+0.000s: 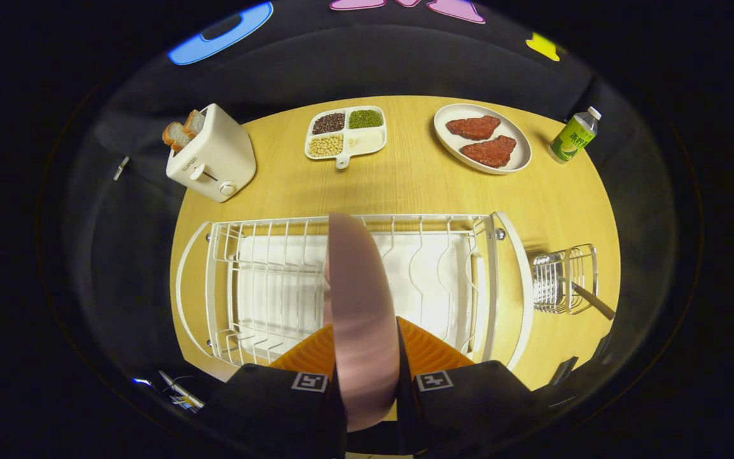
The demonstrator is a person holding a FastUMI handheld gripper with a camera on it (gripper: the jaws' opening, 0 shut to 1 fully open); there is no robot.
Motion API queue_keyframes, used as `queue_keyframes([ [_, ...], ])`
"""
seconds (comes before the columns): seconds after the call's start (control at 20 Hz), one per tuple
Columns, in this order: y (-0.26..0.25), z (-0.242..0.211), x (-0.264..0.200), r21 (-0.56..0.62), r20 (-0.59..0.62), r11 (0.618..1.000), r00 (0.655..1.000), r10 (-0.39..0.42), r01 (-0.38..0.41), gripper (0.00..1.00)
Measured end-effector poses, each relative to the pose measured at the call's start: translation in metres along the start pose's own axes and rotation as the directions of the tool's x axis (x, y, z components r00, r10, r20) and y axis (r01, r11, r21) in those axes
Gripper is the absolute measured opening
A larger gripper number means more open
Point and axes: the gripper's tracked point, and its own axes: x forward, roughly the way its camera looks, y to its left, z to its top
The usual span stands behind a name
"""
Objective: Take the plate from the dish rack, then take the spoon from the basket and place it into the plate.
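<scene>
A pink plate (357, 306) stands on edge between my two orange fingers (431, 350), and my gripper (366, 357) is shut on it. The plate is seen edge-on above the white wire dish rack (252, 287), whose slots lie just beyond and beside the fingers. To the right of the rack stands a small wire basket (564, 277) with the spoon's wooden handle (593, 301) sticking out toward me. The spoon's bowl is hidden inside the basket.
Across the round wooden table (405, 185) stand a cream toaster (211, 156) with bread slices, a divided dish of beans (345, 135), an oval plate with two red meat pieces (483, 137) and a green bottle (572, 137).
</scene>
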Motion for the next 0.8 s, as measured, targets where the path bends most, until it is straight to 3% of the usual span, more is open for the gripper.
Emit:
queue_keyframes([
  [0.2,-0.004,-0.003,-0.01,-0.016,0.016,1.0,1.0,-0.006,0.006,0.33],
  [0.4,0.002,0.001,-0.007,-0.035,0.016,0.997,0.998,-0.064,0.065,0.33],
  [0.7,-0.006,0.009,-0.021,-0.193,-0.015,0.951,0.969,-0.247,0.24,0.31],
  [0.8,-0.002,0.02,-0.031,-0.246,0.008,0.933,0.963,-0.269,0.263,0.31],
])
